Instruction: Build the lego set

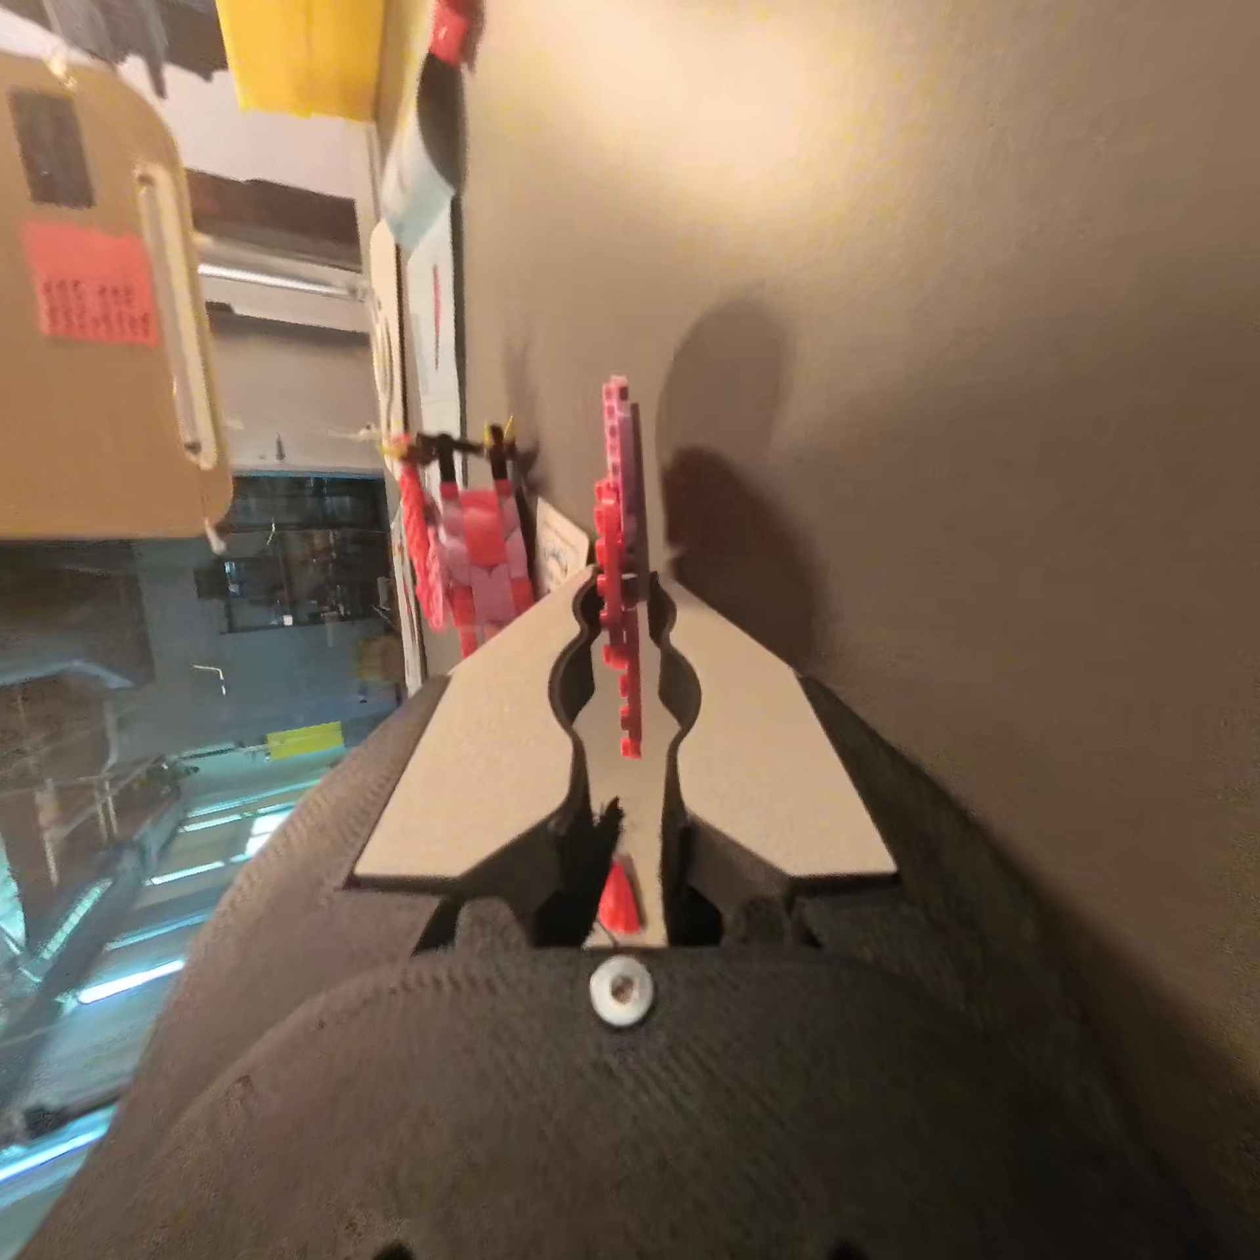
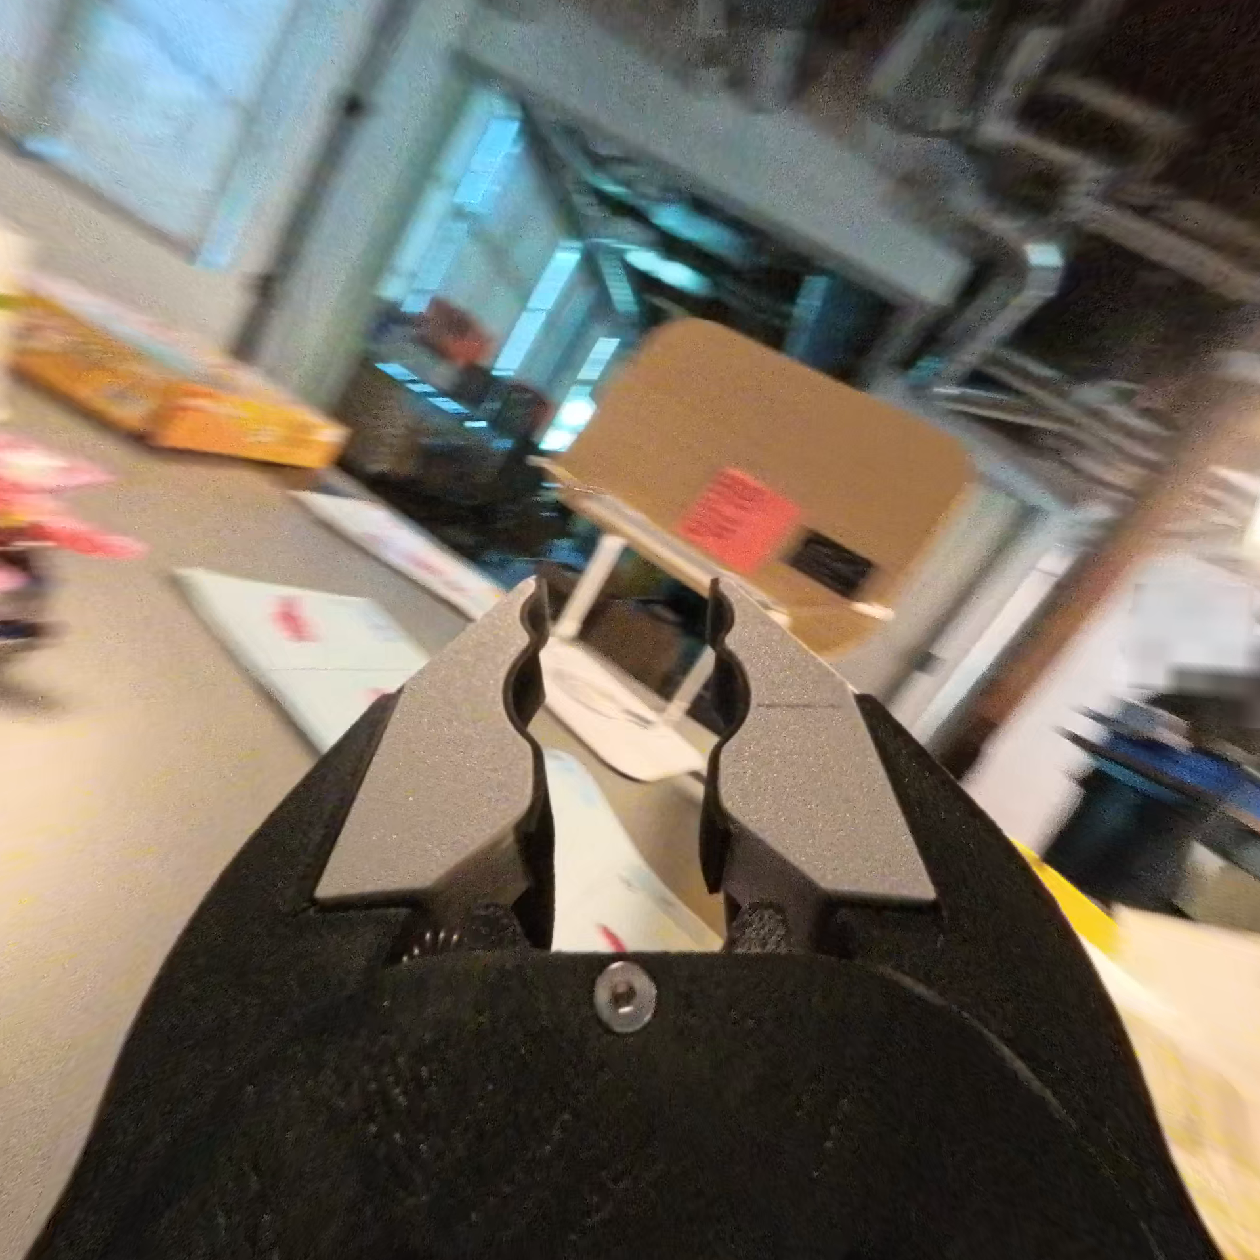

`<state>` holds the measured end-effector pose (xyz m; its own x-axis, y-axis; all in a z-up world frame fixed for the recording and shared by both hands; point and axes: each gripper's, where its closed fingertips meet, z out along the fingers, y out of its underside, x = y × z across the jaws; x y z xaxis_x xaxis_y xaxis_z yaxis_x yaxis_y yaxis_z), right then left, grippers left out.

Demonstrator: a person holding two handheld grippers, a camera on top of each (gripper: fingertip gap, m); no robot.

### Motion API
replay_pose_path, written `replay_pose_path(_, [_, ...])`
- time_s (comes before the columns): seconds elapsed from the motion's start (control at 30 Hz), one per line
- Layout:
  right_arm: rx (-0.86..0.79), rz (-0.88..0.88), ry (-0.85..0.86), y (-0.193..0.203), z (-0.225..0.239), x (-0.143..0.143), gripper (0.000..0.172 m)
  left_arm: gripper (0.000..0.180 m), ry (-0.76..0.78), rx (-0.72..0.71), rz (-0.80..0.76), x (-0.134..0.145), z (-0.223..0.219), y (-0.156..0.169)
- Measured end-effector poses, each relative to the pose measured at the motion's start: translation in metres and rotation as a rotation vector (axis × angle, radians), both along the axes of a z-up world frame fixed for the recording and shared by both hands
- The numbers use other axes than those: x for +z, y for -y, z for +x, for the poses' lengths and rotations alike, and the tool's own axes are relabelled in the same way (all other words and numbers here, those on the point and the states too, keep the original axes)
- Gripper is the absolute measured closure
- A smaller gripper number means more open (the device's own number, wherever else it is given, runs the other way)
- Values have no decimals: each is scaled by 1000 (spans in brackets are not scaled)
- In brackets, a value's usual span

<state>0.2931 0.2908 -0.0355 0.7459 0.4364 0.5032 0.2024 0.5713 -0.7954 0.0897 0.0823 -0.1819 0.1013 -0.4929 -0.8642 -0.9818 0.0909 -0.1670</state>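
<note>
Left gripper (image 1: 624, 579): clamps a brick plate (image 1: 617, 545) edge-on — a brick model (image 1: 470, 545) stands beyond, on the table (image 1: 886, 273).
Right gripper (image 2: 624, 593): jaws apart over leaflets (image 2: 307, 627) — a chair (image 2: 763, 477) behind.

— Which items are unreadable from here?
— Right wrist view: motion blur smears the orange box (image 2: 204, 416) and the pink pieces (image 2: 48, 518), cut by the left edge.
— Left wrist view?
— Brick model (image 1: 470, 545) blurred; yellow sheet (image 1: 307, 54) cropped at top.

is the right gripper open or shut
Open: the right gripper has its fingers standing apart with nothing between them, only the blurred cardboard panel behind.
</note>
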Motion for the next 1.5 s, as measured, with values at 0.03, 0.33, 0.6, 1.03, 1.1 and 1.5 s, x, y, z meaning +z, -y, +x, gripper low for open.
replay_pose_path(0.03, [-74, -17, -54, -12, 21, 0, 129, 169, -33, -14, -4, 0, 7, -8])
replay_pose_path(0.33, [-159, -194, -249, -40, 67, -14, 136, 165, 101, -3, -238, -2, 47, -37])
replay_pose_path(0.6, [-30, -179, -218, -26, 47, -13, 137, 119, 351, 102, -460, 10, 47, -11])
replay_pose_path(1.03, [10, -159, -151, -18, 34, -18, 141, 123, 1091, 436, -168, 150, -56, 74])
replay_pose_path(1.1, [-3, -158, -139, -20, 34, -20, 142, 127, 1095, 616, -5, 169, -114, 91])
replay_pose_path(1.5, [-227, -164, -63, -42, 51, -30, 148, 150, 1091, 1261, 100, 151, -325, 144])
